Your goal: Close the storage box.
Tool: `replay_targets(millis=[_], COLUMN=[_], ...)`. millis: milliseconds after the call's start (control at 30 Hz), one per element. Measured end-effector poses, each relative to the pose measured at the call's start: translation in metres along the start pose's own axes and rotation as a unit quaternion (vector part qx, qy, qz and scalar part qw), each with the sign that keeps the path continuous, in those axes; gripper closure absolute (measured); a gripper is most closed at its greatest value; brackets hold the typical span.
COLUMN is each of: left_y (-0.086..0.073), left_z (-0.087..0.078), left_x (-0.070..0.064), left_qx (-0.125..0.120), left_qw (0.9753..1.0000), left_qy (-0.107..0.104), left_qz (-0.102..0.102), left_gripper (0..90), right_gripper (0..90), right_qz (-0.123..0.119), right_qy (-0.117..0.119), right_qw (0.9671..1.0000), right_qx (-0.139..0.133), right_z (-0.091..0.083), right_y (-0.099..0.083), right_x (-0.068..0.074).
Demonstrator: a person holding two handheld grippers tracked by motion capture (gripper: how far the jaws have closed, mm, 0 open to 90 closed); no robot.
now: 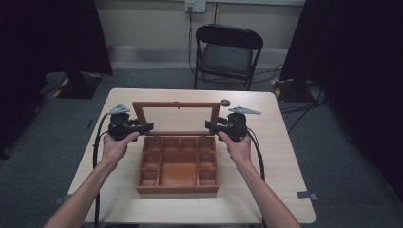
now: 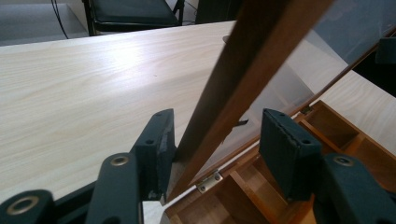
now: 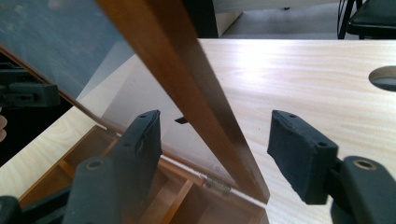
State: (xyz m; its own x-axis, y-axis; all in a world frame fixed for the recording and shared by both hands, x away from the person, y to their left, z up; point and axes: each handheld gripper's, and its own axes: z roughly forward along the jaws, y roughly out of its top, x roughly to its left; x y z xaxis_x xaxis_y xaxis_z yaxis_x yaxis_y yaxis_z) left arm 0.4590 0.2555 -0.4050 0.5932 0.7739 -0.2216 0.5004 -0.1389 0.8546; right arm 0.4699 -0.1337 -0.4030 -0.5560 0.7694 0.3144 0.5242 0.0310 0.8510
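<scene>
Lid point(image 1: 176, 105) stands upright behind the box point(image 1: 177, 189) on the table point(image 1: 275, 161).

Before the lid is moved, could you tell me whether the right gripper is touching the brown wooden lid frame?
Apart: in the right gripper view, the right gripper straddles the lid frame with gaps on both sides.
</scene>
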Motion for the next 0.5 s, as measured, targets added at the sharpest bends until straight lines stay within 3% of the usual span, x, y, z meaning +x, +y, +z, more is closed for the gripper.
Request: replay_targets(millis=[167,333,500], left_y=[-0.002,-0.004,-0.007], left_z=[-0.003,-0.008,-0.013], left_x=[-0.002,-0.005,-0.009], left_qx=[0.0,0.003,0.004], left_qw=[1.0,0.9999,0.9999], left_qy=[0.0,-0.003,-0.006], left_qz=[0.005,0.009,0.012], left_gripper=[45.1,42.9,42.0], right_gripper=[35.8,30.6,30.1], right_qz=[0.002,0.005,-0.006], right_qy=[0.002,0.003,0.004], right_qw=[1.0,0.9999,0.9997], right_qx=[0.002,0.012,0.023], right_z=[-0.005,-0.008,-0.013], right_y=[-0.004,-0.006,-0.008], right_x=[0.0,0.001,0.006])
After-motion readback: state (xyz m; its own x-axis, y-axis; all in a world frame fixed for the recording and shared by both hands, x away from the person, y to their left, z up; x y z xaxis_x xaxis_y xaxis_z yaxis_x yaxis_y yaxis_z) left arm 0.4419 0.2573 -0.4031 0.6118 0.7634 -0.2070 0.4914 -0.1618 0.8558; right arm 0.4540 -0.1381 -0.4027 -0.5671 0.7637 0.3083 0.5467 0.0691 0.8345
